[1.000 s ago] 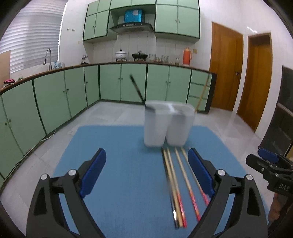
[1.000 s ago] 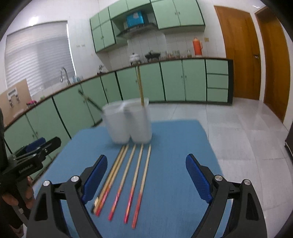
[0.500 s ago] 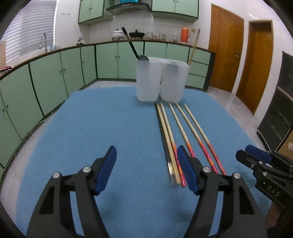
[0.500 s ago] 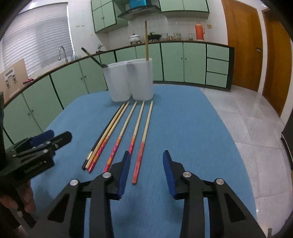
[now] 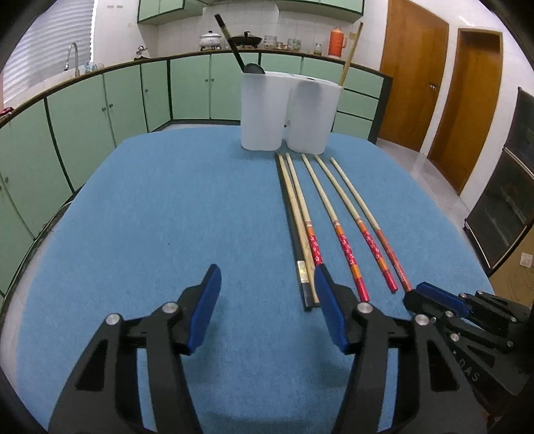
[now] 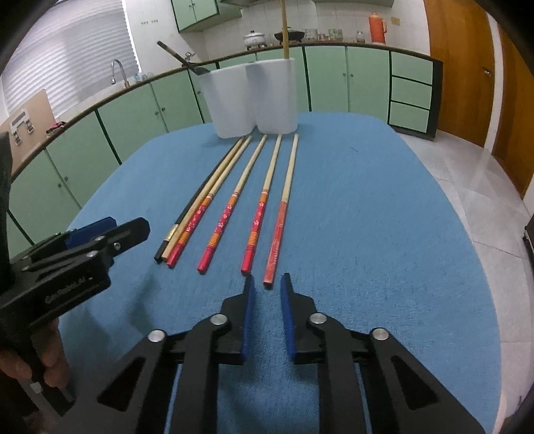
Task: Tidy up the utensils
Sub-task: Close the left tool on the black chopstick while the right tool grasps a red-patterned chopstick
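Several chopsticks lie side by side on the blue mat [image 5: 167,217], from a black one [image 5: 293,227] on the left to an orange-ended one [image 6: 278,227] on the right. Behind them stands a white double holder [image 5: 267,113] with a dark ladle [image 5: 233,43] and one upright chopstick [image 6: 284,30] in it. My left gripper [image 5: 267,277] hovers over the mat, its jaws closing on nothing, and its right finger is beside the black chopstick's near end. My right gripper [image 6: 267,280] is closing to a narrow gap. The orange chopstick's near end lies at that gap, untouched by the pads.
Green cabinets [image 5: 110,100] run along the left and back, with a sink tap [image 5: 71,55] and pots on the counter. Wooden doors [image 5: 414,76] stand at the right. A person's hand [image 6: 20,367] holds the left gripper's handle. Tiled floor shows beyond the mat's right edge.
Both grippers have sunk toward the mat and tipped downward. Both pairs of jaws have narrowed, the right far more. The chopsticks and holder have stayed put.
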Demonstrator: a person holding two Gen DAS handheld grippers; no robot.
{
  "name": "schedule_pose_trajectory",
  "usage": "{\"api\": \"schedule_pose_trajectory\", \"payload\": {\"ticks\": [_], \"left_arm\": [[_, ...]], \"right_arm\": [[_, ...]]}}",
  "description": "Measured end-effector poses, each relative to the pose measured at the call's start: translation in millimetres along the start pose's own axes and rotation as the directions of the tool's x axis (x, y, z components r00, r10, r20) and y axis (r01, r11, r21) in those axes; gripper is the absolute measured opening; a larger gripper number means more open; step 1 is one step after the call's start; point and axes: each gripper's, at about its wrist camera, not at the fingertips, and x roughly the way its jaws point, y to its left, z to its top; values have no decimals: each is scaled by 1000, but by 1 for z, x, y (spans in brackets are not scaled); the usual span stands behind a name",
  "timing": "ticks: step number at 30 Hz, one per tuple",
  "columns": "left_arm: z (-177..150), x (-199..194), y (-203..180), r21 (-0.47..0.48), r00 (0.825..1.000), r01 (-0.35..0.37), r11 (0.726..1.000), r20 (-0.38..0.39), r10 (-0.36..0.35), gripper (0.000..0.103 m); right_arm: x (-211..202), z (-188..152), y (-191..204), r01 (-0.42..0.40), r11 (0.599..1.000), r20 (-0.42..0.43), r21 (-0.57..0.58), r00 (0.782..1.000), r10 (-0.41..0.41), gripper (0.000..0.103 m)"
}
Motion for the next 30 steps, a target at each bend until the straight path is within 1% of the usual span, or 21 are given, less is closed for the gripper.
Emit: {"api": "schedule_pose_trajectory", "payload": {"ticks": [4, 7, 8, 9, 13, 15, 21, 26, 28, 30], "left_arm": [[2, 4, -5, 20, 1000, 13, 1000, -20, -12, 53], [3, 6, -8, 28, 998, 45, 999, -39, -44, 53], [2, 7, -8, 28, 998, 55, 998, -45, -54, 53], [2, 8, -8, 25, 997, 63, 998, -52, -62, 53], [1, 17, -6, 5, 992, 86, 996, -94, -85, 53], [0, 21, -4, -10, 990, 84, 996, -115, -84, 49], [0, 21, 0, -37, 990, 87, 996, -112, -91, 47], [-1, 18, 7, -46, 992, 62, 997, -106, -66, 46], [0, 18, 9, -41, 994, 22, 999, -108, -26, 45], [0, 18, 12, -52, 994, 23, 998, -107, -29, 45]], "right_arm": [[2, 1, 0, 11, 1000, -5, -1, 1000, -11, 12], [3, 2, 3, 19, 1000, -8, -9, 1000, -19, 10], [4, 4, 4, 21, 1000, -9, -10, 1000, -22, 10], [5, 4, 4, 26, 1000, -11, -10, 1000, -26, 7], [6, 8, 3, 31, 999, -19, -8, 999, -32, 6], [6, 9, 3, 32, 999, -19, -6, 999, -32, 6], [5, 10, -6, 34, 999, -18, 19, 999, -34, 6], [6, 10, -8, 29, 999, -21, 23, 999, -28, 6], [6, 10, -8, 30, 999, -21, 21, 999, -29, 6], [5, 11, -8, 29, 999, -21, 22, 999, -29, 6]]}}
